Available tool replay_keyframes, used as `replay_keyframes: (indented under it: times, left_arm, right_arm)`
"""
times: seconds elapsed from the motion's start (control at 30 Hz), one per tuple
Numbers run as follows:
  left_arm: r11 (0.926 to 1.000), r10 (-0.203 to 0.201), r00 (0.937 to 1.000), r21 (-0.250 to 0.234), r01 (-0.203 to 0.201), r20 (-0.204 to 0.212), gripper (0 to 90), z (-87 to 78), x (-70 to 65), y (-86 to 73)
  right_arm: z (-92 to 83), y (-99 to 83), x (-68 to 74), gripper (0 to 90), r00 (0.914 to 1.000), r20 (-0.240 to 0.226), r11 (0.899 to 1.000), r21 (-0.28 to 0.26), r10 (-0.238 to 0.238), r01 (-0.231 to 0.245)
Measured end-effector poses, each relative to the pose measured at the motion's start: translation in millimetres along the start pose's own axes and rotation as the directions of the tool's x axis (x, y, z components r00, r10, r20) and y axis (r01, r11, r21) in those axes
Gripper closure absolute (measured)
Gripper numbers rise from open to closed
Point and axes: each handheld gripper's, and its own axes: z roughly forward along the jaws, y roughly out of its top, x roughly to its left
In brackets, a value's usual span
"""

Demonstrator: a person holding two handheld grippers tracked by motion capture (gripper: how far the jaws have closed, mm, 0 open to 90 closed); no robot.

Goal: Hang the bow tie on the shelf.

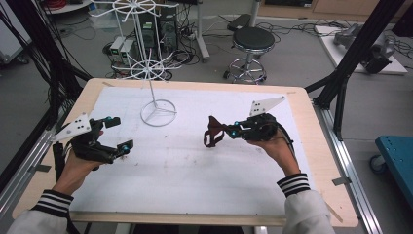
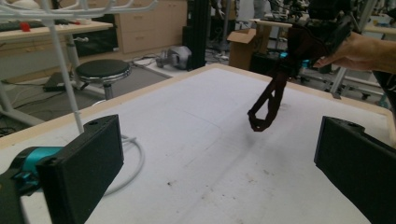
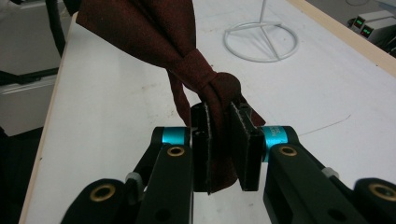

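A dark red knotted cloth (image 1: 213, 134) hangs above the white mat (image 1: 195, 165) right of the middle. My right gripper (image 1: 229, 131) is shut on it and points left. In the right gripper view the pads clamp the cloth (image 3: 205, 79) just below its knot, at the right gripper (image 3: 219, 140). My left gripper (image 1: 121, 134) hovers over the mat's left side with its jaws wide apart and nothing between them. From the left gripper (image 2: 219, 158) I see the cloth (image 2: 271, 100) dangling ahead in a loop, held by the far hand (image 2: 359, 51).
A white wire rack stands on a ring base (image 1: 158, 113) at the mat's back, its pole (image 2: 65, 84) close to my left jaw. The wooden table edge (image 1: 321, 146) borders the mat. A black stool (image 1: 252, 39) stands behind the table and a blue cart (image 1: 397, 156) to the right.
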Motion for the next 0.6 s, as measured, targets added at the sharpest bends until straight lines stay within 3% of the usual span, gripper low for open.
replay_keyframes:
  times: [0.37, 0.6]
  left_arm:
    - [0.9998, 0.018, 0.9989, 0.002, -0.018, 0.044, 1.7, 18.3, -5.4, 12.6]
    - [0.9987, 0.036, 0.9955, 0.032, -0.039, 0.088, 1.7, 28.6, -10.6, 23.8]
  right_arm:
    - [17.5, 10.5, 7.0, 79.7, 0.9999, 0.005, 1.0, -0.005, -0.012, 0.012]
    - [26.2, 18.0, 12.8, 79.6, 0.9998, 0.009, 1.0, -0.015, -0.019, 0.019]
